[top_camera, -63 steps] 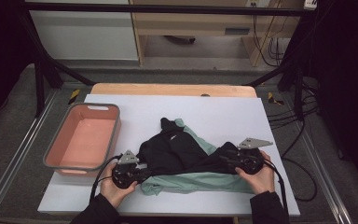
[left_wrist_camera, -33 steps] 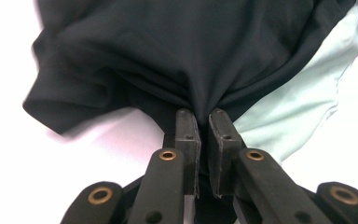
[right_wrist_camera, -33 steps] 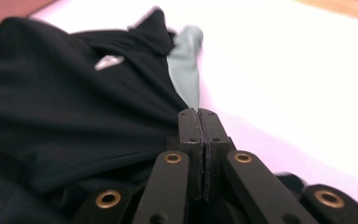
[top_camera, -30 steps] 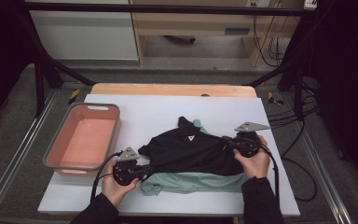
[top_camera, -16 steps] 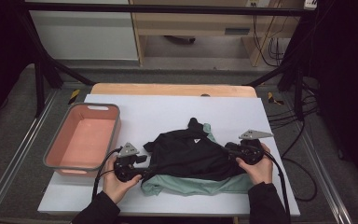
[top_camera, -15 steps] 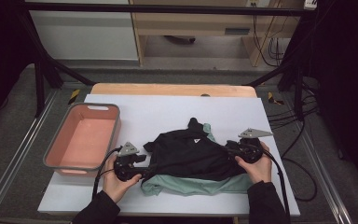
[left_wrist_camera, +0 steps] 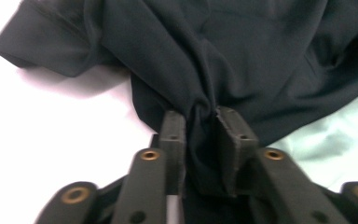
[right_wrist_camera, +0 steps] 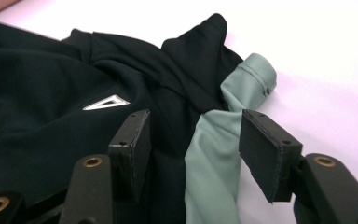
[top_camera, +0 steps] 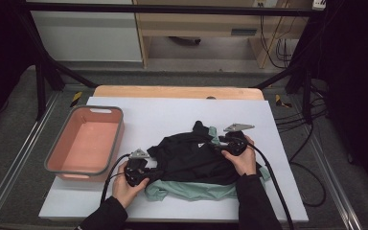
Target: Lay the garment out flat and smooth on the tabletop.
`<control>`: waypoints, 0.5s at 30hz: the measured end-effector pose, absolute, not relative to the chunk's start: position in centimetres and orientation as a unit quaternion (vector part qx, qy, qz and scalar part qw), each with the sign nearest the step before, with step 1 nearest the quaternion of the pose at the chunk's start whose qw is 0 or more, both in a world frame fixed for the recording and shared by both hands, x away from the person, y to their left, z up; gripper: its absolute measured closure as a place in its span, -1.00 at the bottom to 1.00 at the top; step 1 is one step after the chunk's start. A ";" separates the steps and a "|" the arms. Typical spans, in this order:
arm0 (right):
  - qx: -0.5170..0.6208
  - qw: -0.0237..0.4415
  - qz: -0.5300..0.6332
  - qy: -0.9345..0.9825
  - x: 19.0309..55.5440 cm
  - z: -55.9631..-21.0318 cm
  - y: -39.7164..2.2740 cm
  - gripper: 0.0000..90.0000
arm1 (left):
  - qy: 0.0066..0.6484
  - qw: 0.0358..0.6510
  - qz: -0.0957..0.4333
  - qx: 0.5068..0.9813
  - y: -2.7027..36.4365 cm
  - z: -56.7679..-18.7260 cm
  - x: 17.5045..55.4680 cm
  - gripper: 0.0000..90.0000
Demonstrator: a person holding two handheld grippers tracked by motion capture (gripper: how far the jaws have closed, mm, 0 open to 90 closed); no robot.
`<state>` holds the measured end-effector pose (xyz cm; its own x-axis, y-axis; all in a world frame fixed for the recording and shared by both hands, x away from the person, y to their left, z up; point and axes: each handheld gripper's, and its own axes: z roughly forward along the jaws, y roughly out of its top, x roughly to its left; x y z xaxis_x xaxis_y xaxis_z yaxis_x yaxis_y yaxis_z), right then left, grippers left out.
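Folding black shirt point(top_camera: 196, 160) over green shirt point(top_camera: 191, 190), near middle of white table point(top_camera: 163, 112). Left gripper point(left_wrist_camera: 200, 128) just squeezed in, pinching black cloth. Right gripper point(right_wrist_camera: 191, 140) just opening, gaping over green sleeve point(right_wrist_camera: 228, 116), gripping nothing. Next: find new edge, close right jaws.

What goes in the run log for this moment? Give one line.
left gripper: just closed, pinching black garment | right gripper: jaws just opened, over black and green garment edges | pink bin: empty, left of clothes

Overhead camera wide; gripper cameras close on black garment point(top_camera: 196, 158).
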<state>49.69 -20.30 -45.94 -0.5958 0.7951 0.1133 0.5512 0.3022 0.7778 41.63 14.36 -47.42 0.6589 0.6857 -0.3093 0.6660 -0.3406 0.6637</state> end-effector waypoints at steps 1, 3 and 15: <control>0.427 0.146 0.412 0.792 49.8 -46.0 -20.3 -0.04 | 0.411 0.396 0.011 0.821 14.3 -47.4 41.6 0.74; 0.430 0.139 0.411 0.792 49.9 -46.2 -20.4 -0.04 | 0.407 0.390 0.016 0.826 14.3 -47.2 41.5 0.82; 0.405 0.111 0.417 0.806 48.7 -45.3 -20.0 0.98 | 0.388 0.399 0.051 0.829 15.3 -44.3 41.6 0.88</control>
